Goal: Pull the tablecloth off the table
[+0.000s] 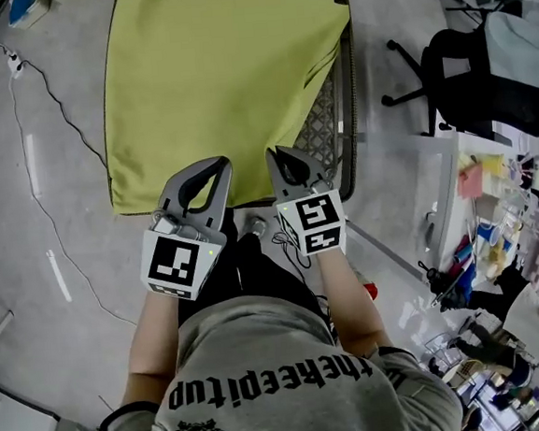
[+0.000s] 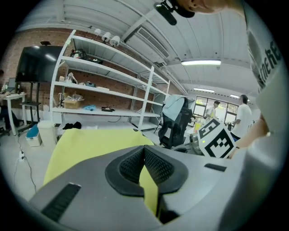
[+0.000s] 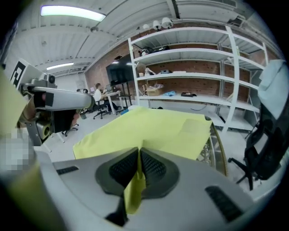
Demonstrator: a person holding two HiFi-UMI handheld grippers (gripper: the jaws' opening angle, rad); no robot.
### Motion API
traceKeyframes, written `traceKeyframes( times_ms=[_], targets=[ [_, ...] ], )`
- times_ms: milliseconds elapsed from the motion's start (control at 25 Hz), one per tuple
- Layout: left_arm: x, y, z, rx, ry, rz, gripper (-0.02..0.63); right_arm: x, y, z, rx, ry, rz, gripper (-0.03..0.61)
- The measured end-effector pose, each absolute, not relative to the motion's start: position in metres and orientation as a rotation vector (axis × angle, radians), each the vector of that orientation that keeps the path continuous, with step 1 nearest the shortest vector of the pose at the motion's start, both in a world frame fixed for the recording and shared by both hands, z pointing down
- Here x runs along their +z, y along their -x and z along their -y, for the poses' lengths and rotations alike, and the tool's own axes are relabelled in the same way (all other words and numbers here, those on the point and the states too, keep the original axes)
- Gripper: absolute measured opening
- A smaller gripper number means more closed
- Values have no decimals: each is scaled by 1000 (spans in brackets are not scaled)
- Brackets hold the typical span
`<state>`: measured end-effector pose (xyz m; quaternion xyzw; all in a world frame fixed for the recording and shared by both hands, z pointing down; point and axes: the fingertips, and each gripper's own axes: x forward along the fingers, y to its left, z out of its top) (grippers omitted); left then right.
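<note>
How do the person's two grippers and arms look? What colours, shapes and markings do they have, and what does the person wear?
The left gripper and the right gripper are both light grey, with curved jaws that narrow to a tip and black textured pads. Each carries a white cube with black square markers. The person wears a grey short-sleeved T-shirt with black lettering, so the forearms are uncovered.

The tablecloth is smooth matt cloth. The table top is patterned metal. The left gripper and right gripper have matt grey plastic shells and black textured pads.
</note>
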<state>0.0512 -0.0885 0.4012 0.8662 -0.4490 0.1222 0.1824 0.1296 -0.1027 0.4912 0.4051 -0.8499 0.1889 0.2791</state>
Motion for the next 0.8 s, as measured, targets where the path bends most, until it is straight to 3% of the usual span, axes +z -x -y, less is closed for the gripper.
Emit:
traceKeyframes(
  times_ms=[520, 800],
  targets=[
    [407, 34, 75, 283, -2294, 1481, 15, 488, 16, 68, 296, -563, 2419, 23],
    [413, 56, 61, 274, -2241, 1530, 15, 504, 45, 26, 256, -371, 2401, 25]
  ],
)
